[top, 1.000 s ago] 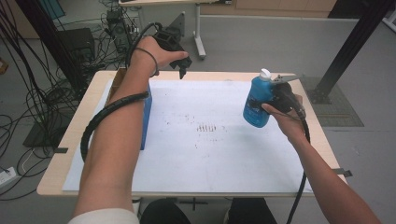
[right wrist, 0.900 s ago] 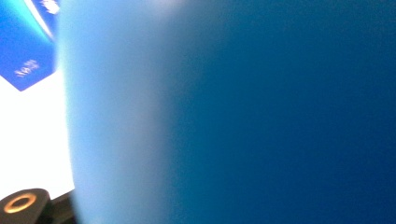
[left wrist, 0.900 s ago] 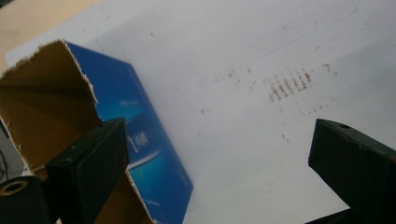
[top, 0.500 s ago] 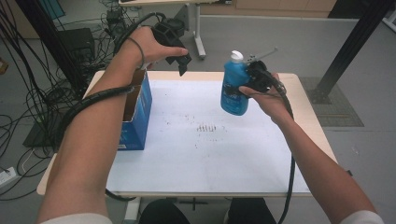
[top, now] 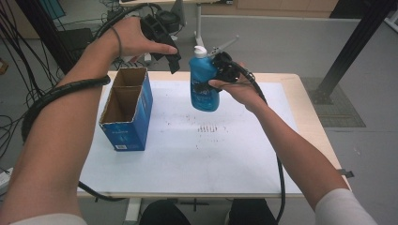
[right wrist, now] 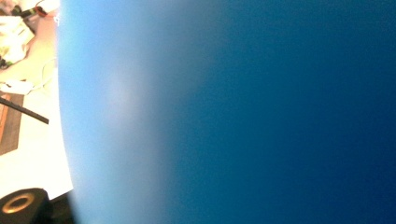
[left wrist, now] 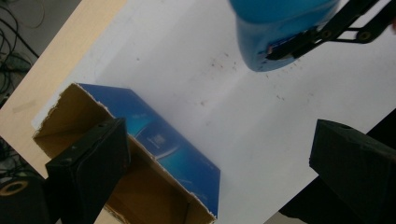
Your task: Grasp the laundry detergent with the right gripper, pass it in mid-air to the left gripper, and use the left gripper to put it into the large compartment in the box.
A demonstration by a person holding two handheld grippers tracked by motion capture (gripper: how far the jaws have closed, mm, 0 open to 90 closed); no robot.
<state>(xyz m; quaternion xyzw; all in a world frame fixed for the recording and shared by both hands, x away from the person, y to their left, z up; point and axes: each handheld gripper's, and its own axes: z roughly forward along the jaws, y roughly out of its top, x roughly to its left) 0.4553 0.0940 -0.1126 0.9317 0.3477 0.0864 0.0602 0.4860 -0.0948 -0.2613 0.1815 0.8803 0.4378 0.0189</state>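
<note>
**Blue bottle carried inward as open box comes into the clear**

High view: The right claw (top: 217, 75), clamped on the blue bottle (top: 203, 83), holds it upright in the air over the far middle of the table (top: 244, 154); a second ago it hung out by the right edge, so the load has swung toward 9 o'clock. The left claw (top: 172, 58), jaws apart and empty, has lifted to the bottle's 10 o'clock, and the blue cardboard box (top: 126, 110) (open at the top, two compartments) now stands unhidden at the bottle's 8 o'clock. The bottle looks bound for that box, with a short drop still to go.

Left gripper view: Between the spread jaws lie the box (left wrist: 140, 154) and, at 1 o'clock, the bottle's base (left wrist: 275, 32) in the other claw's jaws.

Right gripper view: The bottle's blue wall (right wrist: 261, 112) presses close against the lens.
</note>
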